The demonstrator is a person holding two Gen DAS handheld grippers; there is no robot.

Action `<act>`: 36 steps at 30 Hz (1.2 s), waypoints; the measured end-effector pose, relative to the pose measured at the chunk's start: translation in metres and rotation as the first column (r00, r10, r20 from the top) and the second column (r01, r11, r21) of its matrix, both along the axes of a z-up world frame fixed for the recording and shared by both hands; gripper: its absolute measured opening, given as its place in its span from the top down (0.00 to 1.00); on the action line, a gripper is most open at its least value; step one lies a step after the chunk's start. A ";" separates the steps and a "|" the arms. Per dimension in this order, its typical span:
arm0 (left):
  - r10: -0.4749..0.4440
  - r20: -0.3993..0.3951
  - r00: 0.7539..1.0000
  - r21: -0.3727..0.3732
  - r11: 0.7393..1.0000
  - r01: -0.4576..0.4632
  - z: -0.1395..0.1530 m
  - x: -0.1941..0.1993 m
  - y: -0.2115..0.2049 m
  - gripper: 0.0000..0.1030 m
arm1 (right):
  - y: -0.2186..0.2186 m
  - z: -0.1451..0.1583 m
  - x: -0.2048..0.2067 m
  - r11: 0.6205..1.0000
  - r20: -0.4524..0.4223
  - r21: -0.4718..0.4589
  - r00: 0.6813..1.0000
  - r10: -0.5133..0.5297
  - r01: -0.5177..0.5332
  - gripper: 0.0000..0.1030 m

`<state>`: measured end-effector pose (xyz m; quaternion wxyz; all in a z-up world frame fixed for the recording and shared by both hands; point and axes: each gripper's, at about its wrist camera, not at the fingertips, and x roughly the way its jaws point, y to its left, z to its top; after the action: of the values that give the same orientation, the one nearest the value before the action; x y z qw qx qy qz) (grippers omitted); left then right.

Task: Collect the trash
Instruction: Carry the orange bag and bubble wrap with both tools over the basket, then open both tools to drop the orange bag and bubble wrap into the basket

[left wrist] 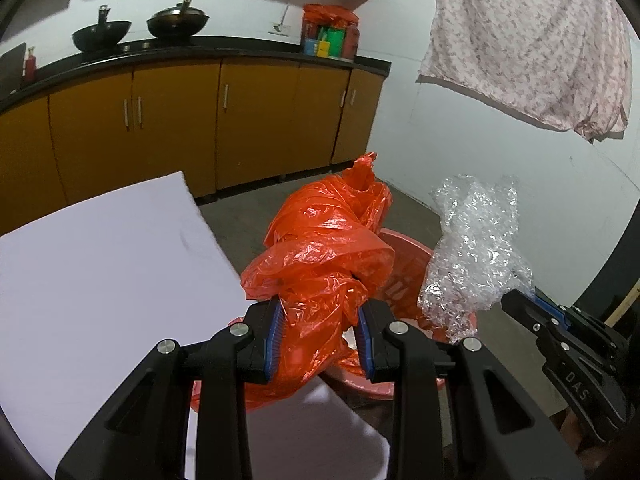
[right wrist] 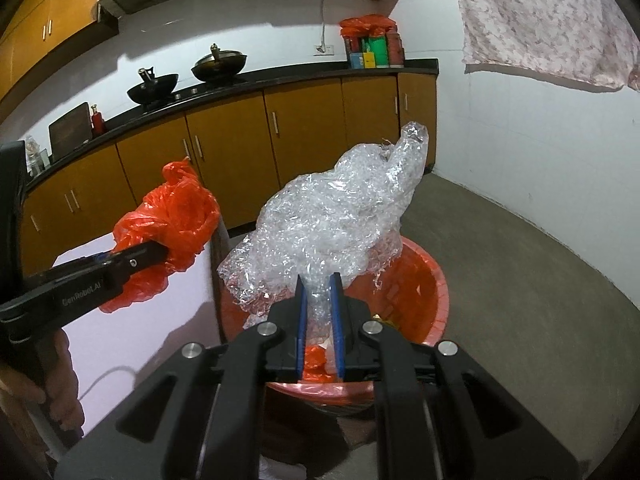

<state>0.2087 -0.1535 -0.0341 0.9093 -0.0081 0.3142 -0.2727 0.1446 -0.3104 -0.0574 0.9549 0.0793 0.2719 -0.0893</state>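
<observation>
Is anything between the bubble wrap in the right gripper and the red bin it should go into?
Nothing visible. The right gripper holds the bubble wrap directly above the open red bin. The left gripper, clamping the orange bag, is off to the side.

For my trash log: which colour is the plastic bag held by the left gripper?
Orange-red plastic bag; the left wrist view shows it best.
</observation>
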 end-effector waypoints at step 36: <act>-0.018 -0.132 0.991 0.031 0.999 0.023 -0.041 0.031 -0.020 0.30 | -0.047 -0.040 0.001 0.989 -0.049 0.126 0.997 -0.066 0.072 0.47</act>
<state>0.2400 -0.1732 -0.0747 0.8837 -0.0082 0.3780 -0.2758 0.1461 -0.3570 -0.0976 0.9378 0.1476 0.2956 -0.1064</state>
